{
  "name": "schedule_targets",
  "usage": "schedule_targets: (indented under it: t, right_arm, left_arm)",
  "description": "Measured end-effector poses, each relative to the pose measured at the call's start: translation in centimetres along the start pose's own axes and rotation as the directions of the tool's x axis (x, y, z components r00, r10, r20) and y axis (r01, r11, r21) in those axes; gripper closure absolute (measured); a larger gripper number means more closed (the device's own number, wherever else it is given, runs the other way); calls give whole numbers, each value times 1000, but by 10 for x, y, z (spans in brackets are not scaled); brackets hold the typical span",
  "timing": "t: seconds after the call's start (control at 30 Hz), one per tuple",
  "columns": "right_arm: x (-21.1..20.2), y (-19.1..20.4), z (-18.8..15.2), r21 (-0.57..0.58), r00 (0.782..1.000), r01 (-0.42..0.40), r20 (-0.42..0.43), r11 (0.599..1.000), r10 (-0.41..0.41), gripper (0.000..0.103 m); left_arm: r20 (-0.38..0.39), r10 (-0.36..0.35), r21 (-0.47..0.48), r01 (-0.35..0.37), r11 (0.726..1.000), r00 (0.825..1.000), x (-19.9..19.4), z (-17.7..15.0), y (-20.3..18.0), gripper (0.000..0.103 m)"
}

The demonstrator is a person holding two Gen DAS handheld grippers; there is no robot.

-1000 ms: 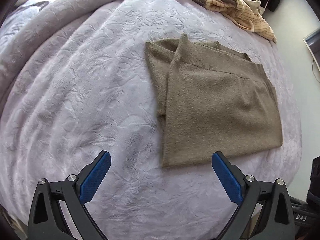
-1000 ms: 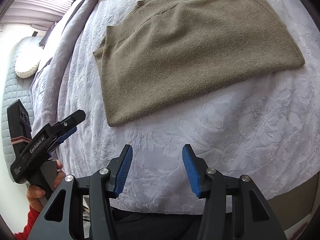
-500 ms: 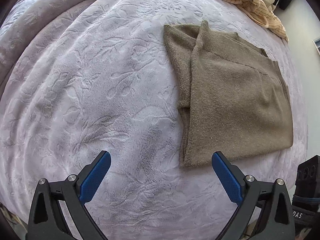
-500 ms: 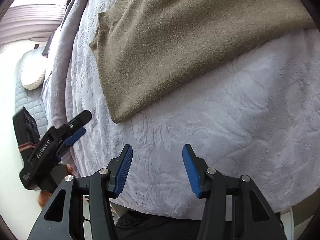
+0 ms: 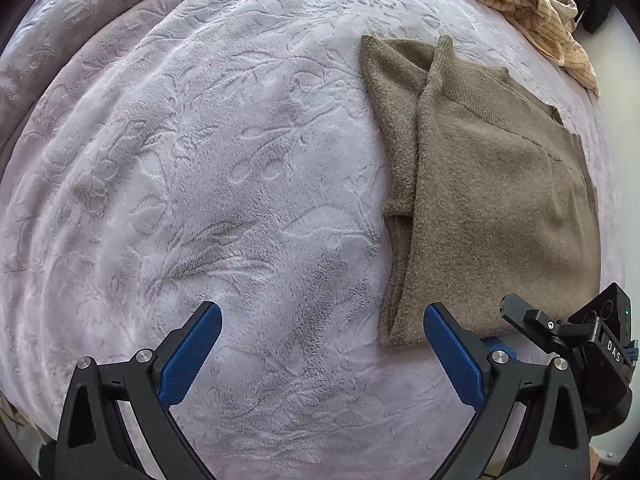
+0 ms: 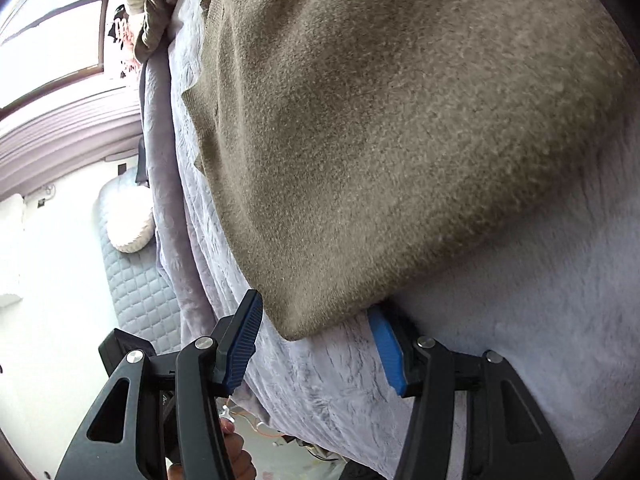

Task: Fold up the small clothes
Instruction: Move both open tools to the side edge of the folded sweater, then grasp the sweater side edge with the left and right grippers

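Note:
An olive-brown knit garment (image 5: pixel 492 200) lies folded flat on the lilac embossed blanket (image 5: pixel 220 160), right of centre in the left wrist view. My left gripper (image 5: pixel 320 344) is open and empty, hovering over the blanket with its right finger by the garment's near left corner. My right gripper (image 6: pixel 316 336) is open, its jaws straddling the garment's near corner (image 6: pixel 296 320), one blue pad on each side; it also shows at the lower right of the left wrist view (image 5: pixel 568 332). The garment (image 6: pixel 400 140) fills most of the right wrist view.
A heap of beige and striped clothes (image 5: pixel 536 4) lies at the far right edge of the bed. In the right wrist view a quilted grey mat (image 6: pixel 136 280) with a white cushion (image 6: pixel 128 220) lies on the floor left of the bed, below a window.
My right gripper has moved forward to the garment's near corner, which now sits between its open jaws. My left gripper has come closer to the garment's near left corner.

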State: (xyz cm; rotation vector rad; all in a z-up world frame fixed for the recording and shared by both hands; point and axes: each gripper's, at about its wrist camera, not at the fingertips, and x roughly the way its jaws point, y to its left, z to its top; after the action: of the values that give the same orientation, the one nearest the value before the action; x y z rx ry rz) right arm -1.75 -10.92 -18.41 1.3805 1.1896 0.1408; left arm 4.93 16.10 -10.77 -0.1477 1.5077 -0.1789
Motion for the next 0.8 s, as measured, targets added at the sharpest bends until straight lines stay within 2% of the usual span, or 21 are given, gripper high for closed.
schedule_targets:
  t: [0.17,0.3,0.5,0.53,0.57,0.6,0.7,0.8]
  right_arm:
    - [4,0,4,29,998,-56,40,998,55,43]
    - [10,-1,2,59,991,-118,67,991,114,42]
    - [20,-3,6,99,984,-174,64,980,168,43]
    - [21,-5,7,121,983,-180,58,976,174,46]
    - [22,-6,8,146,981,-195,50,970,190,67]
    - [22,-8,9,165,978,-207,43,964,203,95]
    - [12,1,12,141,957,-290,38,947,288,95]
    - [-1,20,15,60,949,-315,20,947,314,95]
  left_arm:
    - [14,-4,-6,4,1000,1000,0,6,6,2]
    - [14,-67,-43,68,997,998,-2,14,18,2]
    - [0,-214,-77,213,974,977,-3,30,34,2]
    - [-3,-240,-78,239,968,971,-3,32,34,2]
    - [-7,-263,-82,262,962,965,-1,33,32,2]
    - [-12,-290,-86,288,954,957,1,36,31,2]
    - [-25,-386,-105,381,918,922,9,47,26,2]
    - [-36,-500,-133,492,861,865,19,61,16,2]
